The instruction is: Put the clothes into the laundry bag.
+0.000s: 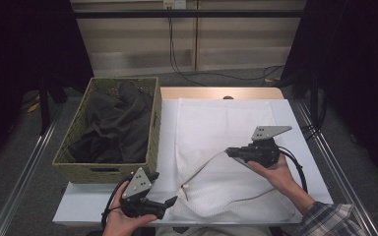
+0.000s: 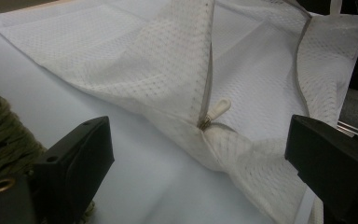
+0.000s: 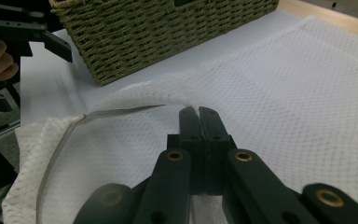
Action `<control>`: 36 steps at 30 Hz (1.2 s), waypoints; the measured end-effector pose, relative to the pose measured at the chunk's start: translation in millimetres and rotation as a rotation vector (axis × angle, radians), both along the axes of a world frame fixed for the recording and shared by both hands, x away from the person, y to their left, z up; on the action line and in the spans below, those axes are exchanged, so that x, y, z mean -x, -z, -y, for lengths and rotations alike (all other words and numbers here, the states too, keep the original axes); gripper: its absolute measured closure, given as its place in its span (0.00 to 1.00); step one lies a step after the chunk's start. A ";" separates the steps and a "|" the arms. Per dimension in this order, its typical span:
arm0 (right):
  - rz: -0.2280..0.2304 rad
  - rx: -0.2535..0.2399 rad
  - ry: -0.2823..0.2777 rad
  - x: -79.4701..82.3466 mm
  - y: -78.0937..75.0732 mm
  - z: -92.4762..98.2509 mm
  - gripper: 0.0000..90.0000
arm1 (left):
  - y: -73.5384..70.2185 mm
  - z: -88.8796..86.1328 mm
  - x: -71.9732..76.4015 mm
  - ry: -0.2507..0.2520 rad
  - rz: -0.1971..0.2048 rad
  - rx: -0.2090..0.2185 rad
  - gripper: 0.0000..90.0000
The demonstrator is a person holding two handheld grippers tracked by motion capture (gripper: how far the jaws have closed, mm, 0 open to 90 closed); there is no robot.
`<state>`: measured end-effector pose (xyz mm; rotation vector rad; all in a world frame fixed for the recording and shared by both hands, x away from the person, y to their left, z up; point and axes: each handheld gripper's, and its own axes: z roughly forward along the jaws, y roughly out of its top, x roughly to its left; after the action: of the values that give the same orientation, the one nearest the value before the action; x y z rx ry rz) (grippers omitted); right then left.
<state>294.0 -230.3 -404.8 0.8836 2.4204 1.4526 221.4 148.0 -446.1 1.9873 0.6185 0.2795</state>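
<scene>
White mesh laundry bag [image 1: 226, 137] lies flat on pale tabletop [image 1: 98, 206], centre-right, w/ its zipper edge opened along near-left side. Right gripper [image 1: 229, 153] is clenched on that upper zipper edge, holding it lifted off the table; in right gripper view the jaws sit tight together w/ the mesh rim pinched at their tips, bag mouth gaping just left of them. Zipper pull [image 2: 218, 108], small & white, hangs at near end of the opening, approx between the two grippers. Left gripper [image 1: 171, 200] hovers at near-left edge of table, jaws wide apart & holding nothing; in left gripper view they frame the pull w/o touching the bag. Woven basket [image 1: 103, 169] stands at far-left, just beside the bag, w/ dark clothing [image 1: 113, 128] heaped inside. Plaid sleeve [image 1: 330, 219] shows at near-right.
</scene>
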 end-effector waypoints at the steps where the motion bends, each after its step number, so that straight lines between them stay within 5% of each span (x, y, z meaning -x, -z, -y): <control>1: 0.000 0.000 0.000 0.0 0.0 0.0 1.00 | -0.1 -0.4 -0.3 0.002 0.004 -0.007 0.08; 17: 0.043 -0.050 -0.014 -5.6 -17.1 -0.7 1.00 | -3.6 -2.6 1.4 0.020 -0.007 0.021 0.13; 33: 0.036 -0.028 -0.026 -4.4 -16.0 0.2 1.00 | -41.3 -24.8 -6.8 -0.002 0.035 0.051 0.14; 36: 0.031 -0.035 -0.032 -5.4 -15.0 0.0 1.00 | -52.1 -32.9 -16.6 0.030 0.020 0.048 0.15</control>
<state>299.4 -230.3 -389.9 0.8266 2.4044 1.5136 238.1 180.9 -394.0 1.9437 0.5774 0.2634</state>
